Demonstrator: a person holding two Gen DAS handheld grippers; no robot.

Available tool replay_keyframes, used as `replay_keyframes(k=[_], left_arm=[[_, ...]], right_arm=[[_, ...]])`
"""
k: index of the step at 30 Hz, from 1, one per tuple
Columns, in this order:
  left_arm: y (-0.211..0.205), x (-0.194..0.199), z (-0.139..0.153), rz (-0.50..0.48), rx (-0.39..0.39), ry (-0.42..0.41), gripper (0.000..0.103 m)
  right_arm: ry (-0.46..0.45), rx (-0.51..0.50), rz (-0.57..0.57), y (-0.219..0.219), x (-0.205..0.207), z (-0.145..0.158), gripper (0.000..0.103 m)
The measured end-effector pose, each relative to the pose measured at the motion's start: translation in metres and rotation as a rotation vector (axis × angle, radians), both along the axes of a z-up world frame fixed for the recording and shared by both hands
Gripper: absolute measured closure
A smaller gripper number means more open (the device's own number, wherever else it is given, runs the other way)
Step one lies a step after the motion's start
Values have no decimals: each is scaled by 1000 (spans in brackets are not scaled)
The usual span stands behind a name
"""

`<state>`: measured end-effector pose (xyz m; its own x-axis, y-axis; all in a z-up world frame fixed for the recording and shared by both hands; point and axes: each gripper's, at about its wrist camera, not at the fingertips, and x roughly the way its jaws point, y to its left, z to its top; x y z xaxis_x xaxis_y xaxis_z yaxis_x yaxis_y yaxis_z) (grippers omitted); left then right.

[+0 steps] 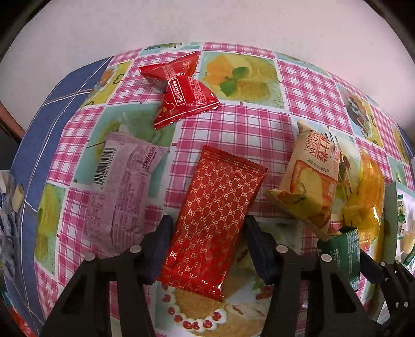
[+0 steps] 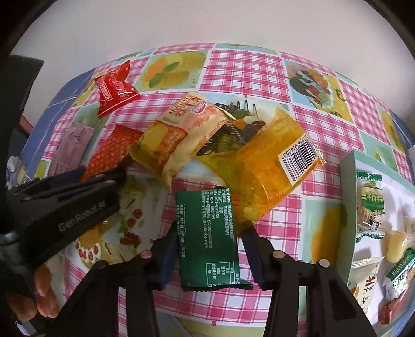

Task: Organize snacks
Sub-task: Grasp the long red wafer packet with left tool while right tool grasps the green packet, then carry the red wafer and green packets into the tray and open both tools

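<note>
My left gripper is shut on a red packet with a gold pattern, its pads touching both long edges. My right gripper is shut on a green packet, which also shows in the left wrist view. Loose on the checked tablecloth lie a red Rover Kiss packet, a pale purple packet, a beige cake packet and a clear orange packet. A pale green tray at the right holds several small snacks.
The table ends at a white wall behind. A blue cloth strip borders the table's left edge. The left gripper's black body and the hand that holds it sit at the left of the right wrist view.
</note>
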<state>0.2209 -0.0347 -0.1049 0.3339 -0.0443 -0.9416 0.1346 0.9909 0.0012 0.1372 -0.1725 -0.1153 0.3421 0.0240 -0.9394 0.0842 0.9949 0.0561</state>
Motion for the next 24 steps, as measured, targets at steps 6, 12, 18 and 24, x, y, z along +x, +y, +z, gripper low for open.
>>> replay_keyframes(k=[6,12,18,24], left_arm=[[-1,-5,2,15,3,2,54],[2,-16,5,41,-21,22,54],[11,-28,11,80,-79,43,54],[18,-42,27,99,-111,28,54]], right_arm=[[10,-6,-22,-4,-5,1,61],[20,2,-28,-6,-15,3,61],[25,37,-43,-10,-29,9,61],[6,55,-61,-14,-41,27,61]])
